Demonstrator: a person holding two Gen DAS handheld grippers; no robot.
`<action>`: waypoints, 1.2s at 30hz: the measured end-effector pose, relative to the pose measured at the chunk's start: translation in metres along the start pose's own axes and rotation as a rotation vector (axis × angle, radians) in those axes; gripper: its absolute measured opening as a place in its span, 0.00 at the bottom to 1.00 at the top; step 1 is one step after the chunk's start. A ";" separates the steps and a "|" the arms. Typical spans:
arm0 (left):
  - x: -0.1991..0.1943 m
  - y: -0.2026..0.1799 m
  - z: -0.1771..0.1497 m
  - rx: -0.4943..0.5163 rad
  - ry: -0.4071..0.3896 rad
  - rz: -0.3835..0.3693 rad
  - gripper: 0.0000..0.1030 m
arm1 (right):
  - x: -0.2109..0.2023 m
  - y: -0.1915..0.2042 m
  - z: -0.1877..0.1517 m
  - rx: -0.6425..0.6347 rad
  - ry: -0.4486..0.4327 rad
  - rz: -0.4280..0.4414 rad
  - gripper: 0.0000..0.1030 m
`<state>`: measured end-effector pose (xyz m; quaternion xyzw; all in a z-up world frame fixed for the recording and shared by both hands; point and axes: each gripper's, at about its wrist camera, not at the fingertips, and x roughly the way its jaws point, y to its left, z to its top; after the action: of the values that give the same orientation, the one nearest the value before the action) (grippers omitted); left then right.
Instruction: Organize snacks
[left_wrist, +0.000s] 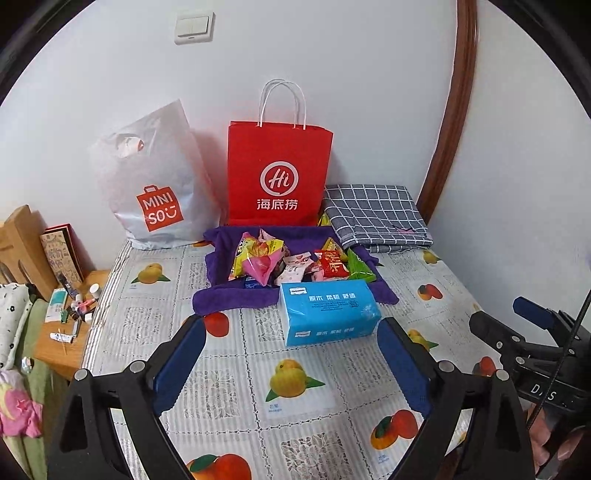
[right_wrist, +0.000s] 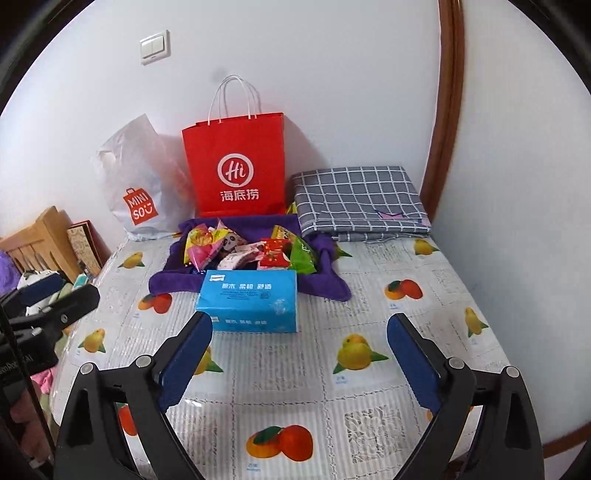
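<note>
Several snack packets (left_wrist: 295, 264) (right_wrist: 251, 253) lie piled on a purple cloth (left_wrist: 229, 295) (right_wrist: 173, 277) near the back of the table. A blue tissue pack (left_wrist: 327, 310) (right_wrist: 249, 304) lies in front of the pile. A red paper bag (left_wrist: 279, 173) (right_wrist: 236, 168) stands upright against the wall behind them. My left gripper (left_wrist: 291, 328) is open and empty, hovering short of the tissue pack. My right gripper (right_wrist: 299, 323) is open and empty, just right of the tissue pack's front edge.
A white plastic Miniso bag (left_wrist: 155, 184) (right_wrist: 136, 184) leans left of the red bag. A folded grey checked cloth (left_wrist: 376, 218) (right_wrist: 360, 199) lies at the back right. A side shelf with small bottles (left_wrist: 74, 306) is left of the fruit-print tablecloth (left_wrist: 295, 387) (right_wrist: 332, 369).
</note>
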<state>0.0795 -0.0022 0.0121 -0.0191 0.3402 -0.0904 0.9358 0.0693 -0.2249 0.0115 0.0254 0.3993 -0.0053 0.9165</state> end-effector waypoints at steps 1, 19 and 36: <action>-0.001 0.000 0.000 0.003 -0.003 0.000 0.91 | -0.001 0.000 -0.001 0.004 -0.001 0.002 0.92; -0.003 0.001 0.002 -0.002 -0.008 0.007 0.91 | -0.004 0.004 -0.001 0.017 -0.007 0.014 0.92; 0.002 0.003 0.003 0.004 -0.003 -0.003 0.91 | -0.003 0.003 0.001 0.025 -0.013 0.015 0.92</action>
<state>0.0838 -0.0001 0.0130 -0.0177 0.3388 -0.0922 0.9362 0.0677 -0.2222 0.0143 0.0399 0.3933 -0.0038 0.9186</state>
